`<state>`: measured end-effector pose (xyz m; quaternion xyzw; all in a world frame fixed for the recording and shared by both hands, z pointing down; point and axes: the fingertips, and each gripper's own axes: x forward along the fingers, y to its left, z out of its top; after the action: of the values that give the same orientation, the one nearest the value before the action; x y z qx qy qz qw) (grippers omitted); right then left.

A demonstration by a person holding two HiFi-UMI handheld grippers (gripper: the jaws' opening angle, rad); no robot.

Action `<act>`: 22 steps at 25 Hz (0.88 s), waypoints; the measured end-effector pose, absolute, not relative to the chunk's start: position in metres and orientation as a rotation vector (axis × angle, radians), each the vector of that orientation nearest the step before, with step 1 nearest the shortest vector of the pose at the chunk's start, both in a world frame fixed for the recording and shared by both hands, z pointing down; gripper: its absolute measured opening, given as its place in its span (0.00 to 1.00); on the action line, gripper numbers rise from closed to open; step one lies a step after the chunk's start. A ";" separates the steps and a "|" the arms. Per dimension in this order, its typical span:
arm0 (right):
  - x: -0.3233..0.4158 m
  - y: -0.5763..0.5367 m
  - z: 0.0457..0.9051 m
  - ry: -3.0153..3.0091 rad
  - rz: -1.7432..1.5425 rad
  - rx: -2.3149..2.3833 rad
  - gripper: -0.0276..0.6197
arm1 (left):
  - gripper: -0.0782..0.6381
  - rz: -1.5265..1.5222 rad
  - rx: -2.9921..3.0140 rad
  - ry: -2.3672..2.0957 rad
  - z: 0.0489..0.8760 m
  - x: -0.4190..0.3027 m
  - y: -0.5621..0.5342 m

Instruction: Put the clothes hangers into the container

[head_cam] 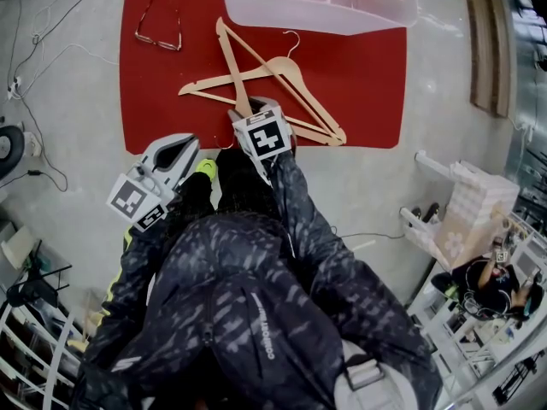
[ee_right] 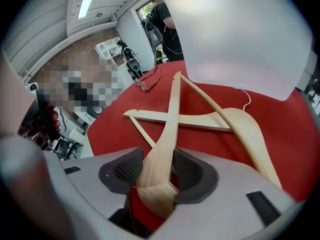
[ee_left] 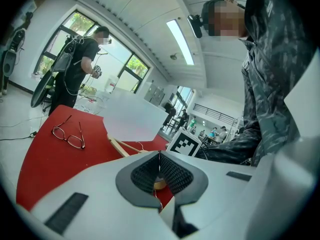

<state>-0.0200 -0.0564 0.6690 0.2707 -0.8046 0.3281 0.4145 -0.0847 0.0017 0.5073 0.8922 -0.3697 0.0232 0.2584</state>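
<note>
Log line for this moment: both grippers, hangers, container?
right gripper: shut on hanger, on red mat | left gripper: shut, empty | other hanger: on mat, crossing it | container: no hanger visible

Grey floor with red mat laid flat; loose cables off mat's left edge. On mat: glasses near far left corner; container across far edge; two crossed hangers from mid-mat to near edge.

The person wears a dark grey-streaked jacket with yellow-green sleeve piping, and the left gripper and right gripper are pale grey.
</note>
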 end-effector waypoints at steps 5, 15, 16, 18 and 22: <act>-0.008 -0.046 0.656 -2.034 0.771 0.735 0.33 | 0.13 0.062 2.428 -0.999 0.501 -0.081 0.016; 0.011 -0.048 0.631 -2.043 0.619 0.882 0.33 | 0.13 0.046 2.493 -0.928 0.492 -0.070 0.019; 0.012 -0.046 0.628 -2.044 0.607 0.897 0.32 | 0.12 0.045 2.501 -0.920 0.491 -0.069 0.021; 0.014 -0.042 0.622 -2.046 0.586 0.924 0.32 | 0.13 0.038 2.516 -0.905 0.487 -0.068 0.024; 0.017 -0.034 0.610 -2.050 0.560 0.966 0.31 | 0.12 0.038 2.546 -0.882 0.480 -0.068 0.028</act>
<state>0.0173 -0.0337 0.6097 0.3807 -0.8076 0.2205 0.3927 -0.0678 0.0283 0.4799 0.9212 -0.3193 0.0136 0.2218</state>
